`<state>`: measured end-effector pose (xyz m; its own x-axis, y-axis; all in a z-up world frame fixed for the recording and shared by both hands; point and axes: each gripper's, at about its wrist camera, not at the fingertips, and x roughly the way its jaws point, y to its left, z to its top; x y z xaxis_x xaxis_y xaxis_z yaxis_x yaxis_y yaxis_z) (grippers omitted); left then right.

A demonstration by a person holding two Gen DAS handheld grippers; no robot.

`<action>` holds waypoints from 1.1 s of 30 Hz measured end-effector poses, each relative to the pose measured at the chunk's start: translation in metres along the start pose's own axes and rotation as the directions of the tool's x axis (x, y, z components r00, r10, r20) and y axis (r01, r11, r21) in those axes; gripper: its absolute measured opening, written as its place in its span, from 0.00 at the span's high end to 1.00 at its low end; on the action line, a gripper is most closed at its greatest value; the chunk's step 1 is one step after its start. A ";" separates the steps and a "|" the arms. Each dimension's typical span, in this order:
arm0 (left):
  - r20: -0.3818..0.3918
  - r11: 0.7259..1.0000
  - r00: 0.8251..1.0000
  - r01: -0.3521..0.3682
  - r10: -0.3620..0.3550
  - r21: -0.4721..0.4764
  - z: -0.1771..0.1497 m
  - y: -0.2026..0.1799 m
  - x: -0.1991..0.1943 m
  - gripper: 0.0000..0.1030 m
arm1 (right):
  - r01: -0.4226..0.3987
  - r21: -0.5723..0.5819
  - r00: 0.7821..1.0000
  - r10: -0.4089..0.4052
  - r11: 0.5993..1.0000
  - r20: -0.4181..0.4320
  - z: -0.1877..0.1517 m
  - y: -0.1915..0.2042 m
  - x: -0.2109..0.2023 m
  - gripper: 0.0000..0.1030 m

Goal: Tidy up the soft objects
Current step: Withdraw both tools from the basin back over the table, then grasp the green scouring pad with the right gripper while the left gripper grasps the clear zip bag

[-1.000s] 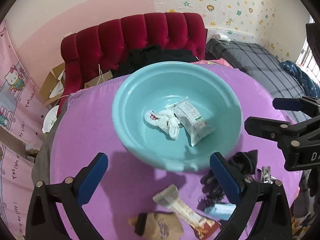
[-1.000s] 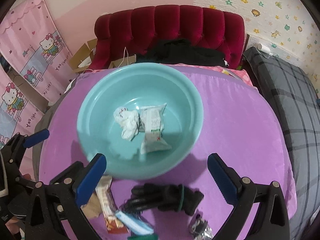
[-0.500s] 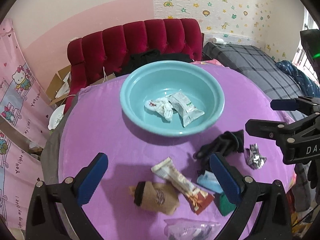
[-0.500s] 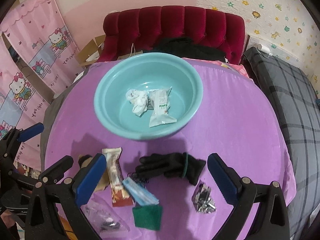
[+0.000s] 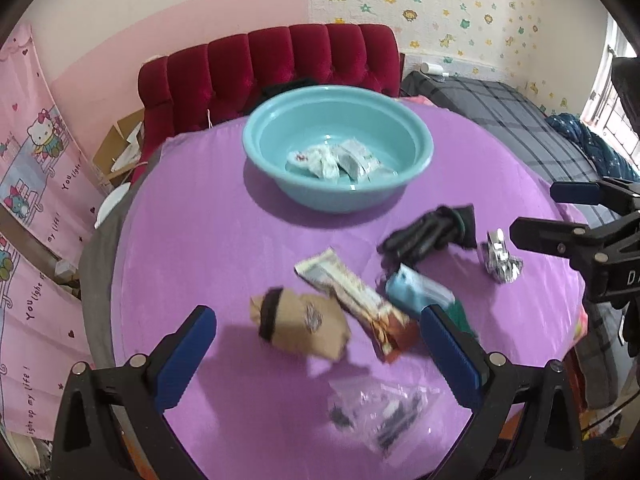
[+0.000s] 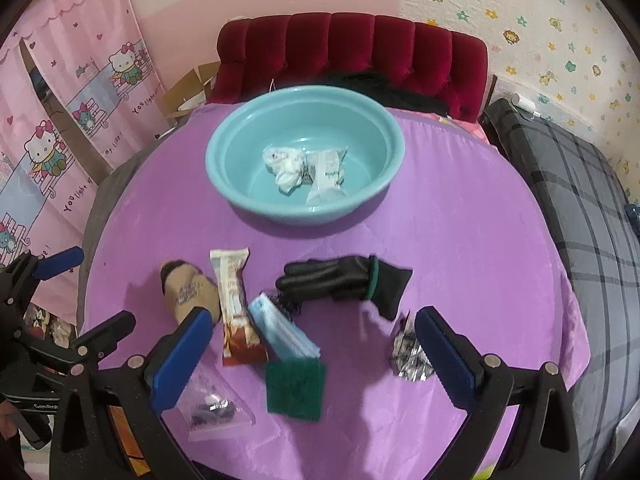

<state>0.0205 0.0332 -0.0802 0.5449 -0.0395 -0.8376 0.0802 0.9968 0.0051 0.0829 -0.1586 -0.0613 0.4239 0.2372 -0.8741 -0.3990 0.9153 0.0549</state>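
A teal basin (image 5: 416,136) (image 6: 224,140) on the purple table holds a white crumpled cloth (image 6: 286,166) and a white packet (image 6: 326,176). In front of it lie a black glove (image 6: 344,280) (image 5: 428,232), a tan sock (image 5: 300,322) (image 6: 188,292), a snack bar wrapper (image 6: 234,304) (image 5: 352,292), a light blue mask pack (image 6: 282,330) (image 5: 418,290), a green scouring pad (image 6: 296,388), a foil ball (image 6: 408,356) (image 5: 500,258) and a clear bag (image 5: 376,408) (image 6: 212,406). My left gripper (image 5: 316,356) is open and empty above the sock. My right gripper (image 6: 308,360) is open and empty above the pad.
A red tufted sofa (image 6: 352,52) with black clothing stands behind the table. A grey plaid bed (image 6: 592,184) is at the right. Pink cartoon curtains (image 6: 72,92) and cardboard boxes (image 5: 120,148) are at the left.
Both grippers have pulled back from the basin and risen, so the loose items near the table's front edge have come into view. Both stay open.
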 end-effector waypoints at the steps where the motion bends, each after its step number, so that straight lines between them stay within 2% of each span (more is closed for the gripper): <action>1: 0.001 1.000 1.000 0.001 -0.001 0.003 -0.005 -0.001 -0.001 0.00 | -0.003 0.002 1.000 0.003 1.000 0.000 -0.005 0.001 -0.001 0.00; 10: -0.003 1.000 1.000 0.014 -0.014 0.006 -0.039 -0.008 -0.006 0.00 | -0.011 0.002 1.000 0.011 1.000 0.001 -0.041 0.004 -0.001 0.00; 19: -0.090 0.999 0.995 0.053 -0.052 0.004 -0.077 -0.024 0.014 0.00 | -0.006 -0.002 0.999 0.006 1.000 -0.042 -0.078 0.006 0.017 0.00; 33: -0.131 0.997 0.989 0.071 -0.075 -0.038 -0.088 -0.021 0.030 0.00 | -0.025 0.011 0.992 0.027 1.000 -0.121 -0.094 0.004 0.050 0.00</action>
<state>-0.0381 0.0172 -0.1534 0.4232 -0.1049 -0.9000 0.0869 0.9934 -0.0749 0.0257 -0.1736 -0.1498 0.3112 0.2202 -0.9245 -0.4004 0.9126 0.0826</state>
